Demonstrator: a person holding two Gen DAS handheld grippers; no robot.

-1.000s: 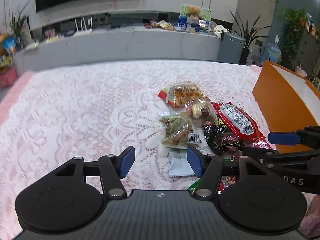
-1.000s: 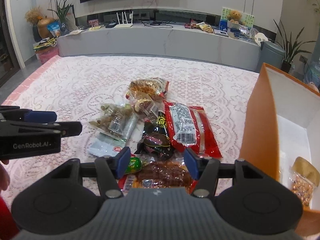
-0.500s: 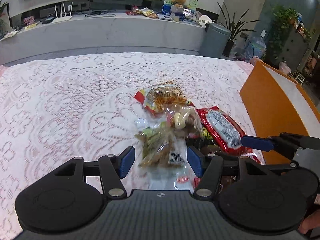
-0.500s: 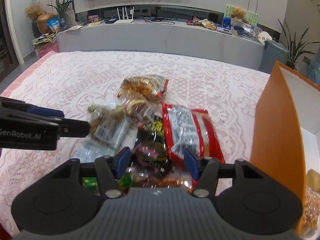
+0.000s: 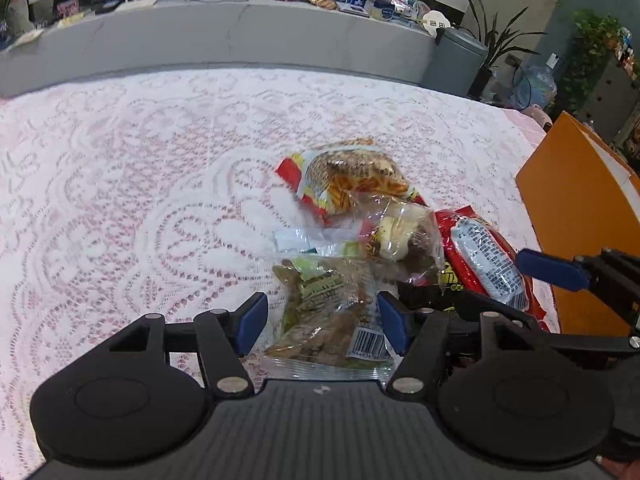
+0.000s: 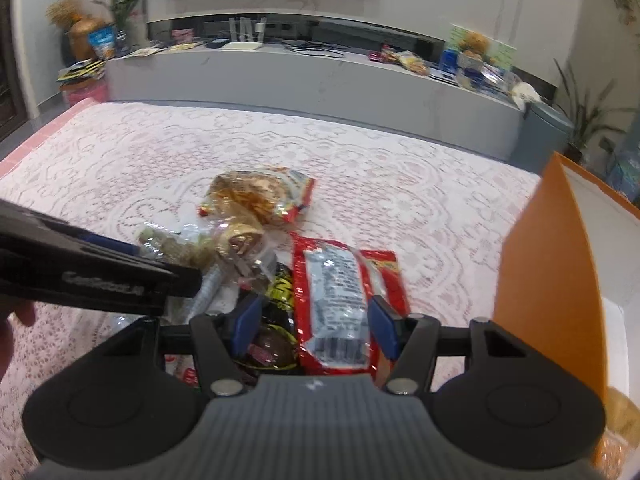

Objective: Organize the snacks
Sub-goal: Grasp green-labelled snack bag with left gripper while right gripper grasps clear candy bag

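My left gripper [image 5: 322,316] now straddles the green snack bag [image 5: 328,316]; my right gripper [image 6: 314,322] now straddles the red packet [image 6: 336,300].

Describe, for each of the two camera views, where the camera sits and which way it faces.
Left wrist: on the left hand-held gripper, looking forward over the green snack bag between its open fingers.
Right wrist: on the right hand-held gripper, looking forward over the red packet; a bit of the person's hand shows at left.
Shared: snack pile, orange box, lace tablecloth, each other's gripper.
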